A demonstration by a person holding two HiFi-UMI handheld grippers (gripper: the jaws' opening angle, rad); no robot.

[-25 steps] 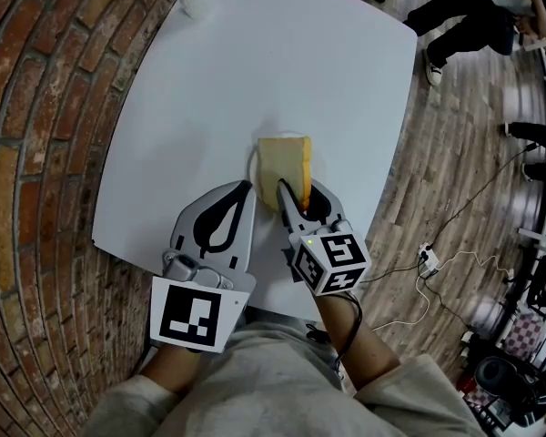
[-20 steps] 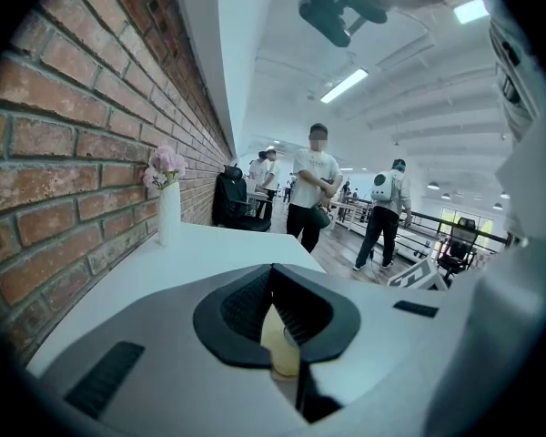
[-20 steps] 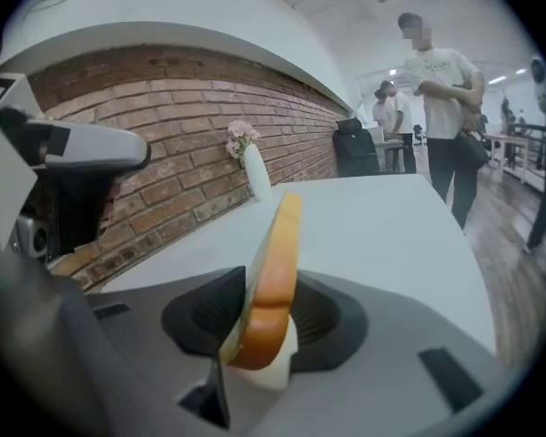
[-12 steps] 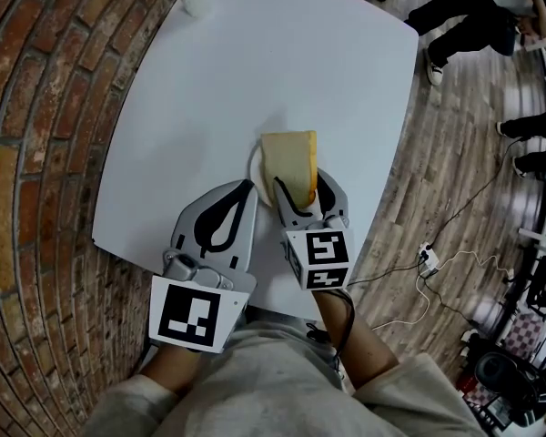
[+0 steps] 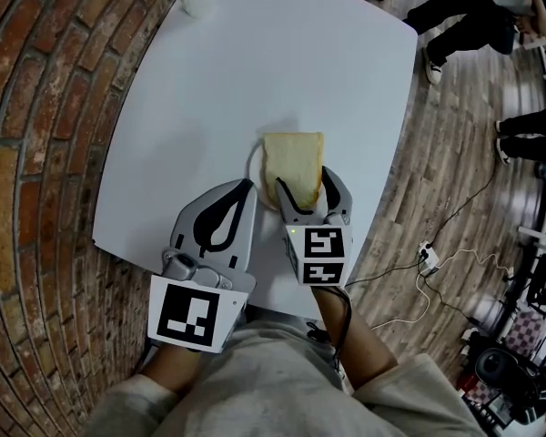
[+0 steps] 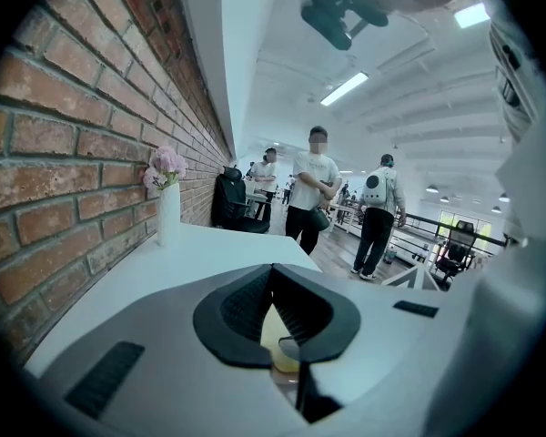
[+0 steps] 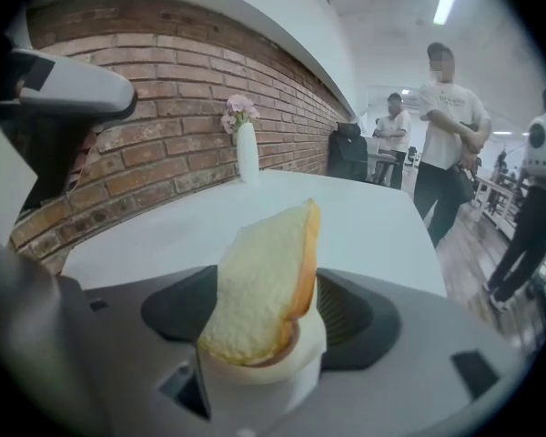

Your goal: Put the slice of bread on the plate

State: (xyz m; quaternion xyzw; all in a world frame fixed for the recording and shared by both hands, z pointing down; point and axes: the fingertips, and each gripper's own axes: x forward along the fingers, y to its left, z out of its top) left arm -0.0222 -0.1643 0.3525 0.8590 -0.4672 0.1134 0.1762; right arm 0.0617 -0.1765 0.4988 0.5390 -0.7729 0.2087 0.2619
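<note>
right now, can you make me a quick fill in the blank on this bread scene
1. The slice of bread sits between the jaws of the ___ claw.
2. The left claw has its jaws ___, with nothing in them.
3. The vase on the table holds ___ flowers.
Missing words: right; shut; pink. The right claw is opening its jaws, with the bread between them.

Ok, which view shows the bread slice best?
Right gripper view: the bread slice fills the middle, leaning between the right gripper's opening jaws. Head view shows its top from above; left gripper view, just a pale sliver.
</note>
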